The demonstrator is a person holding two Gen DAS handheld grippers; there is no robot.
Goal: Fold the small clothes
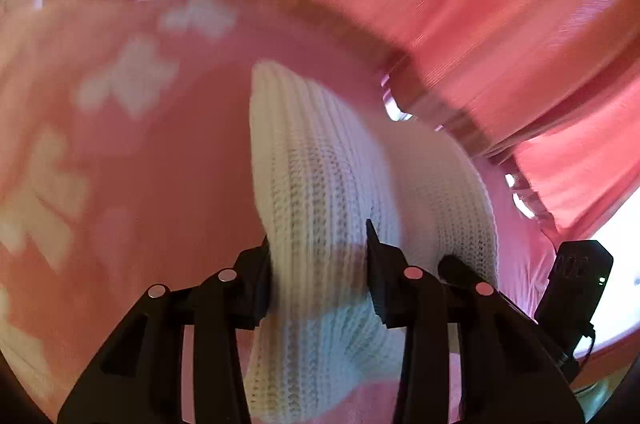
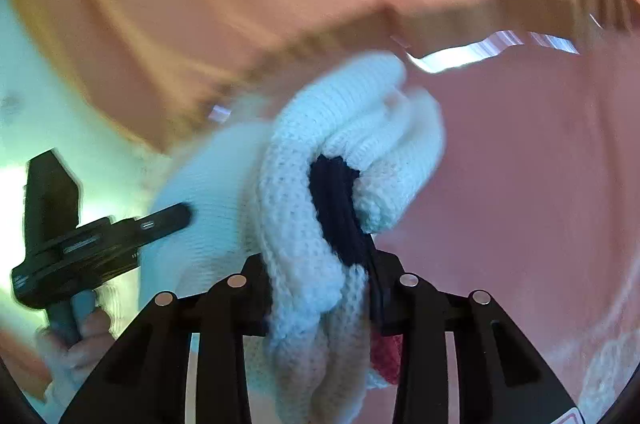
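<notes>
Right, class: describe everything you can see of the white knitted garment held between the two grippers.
The white ribbed-knit garment looks soft, thick and woollen, with a dark navy band and a red patch showing near one bunched end. It hangs lifted above the pink bedcover with white shapes. The left hand-held gripper pinches one flat fold; the right hand-held gripper clamps the bunched end. Both views are motion-blurred.

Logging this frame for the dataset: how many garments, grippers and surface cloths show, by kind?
White knit garment: 1
Grippers, left gripper and right gripper: 2
Pink cloth with white shapes: 1
Total: 4
</notes>
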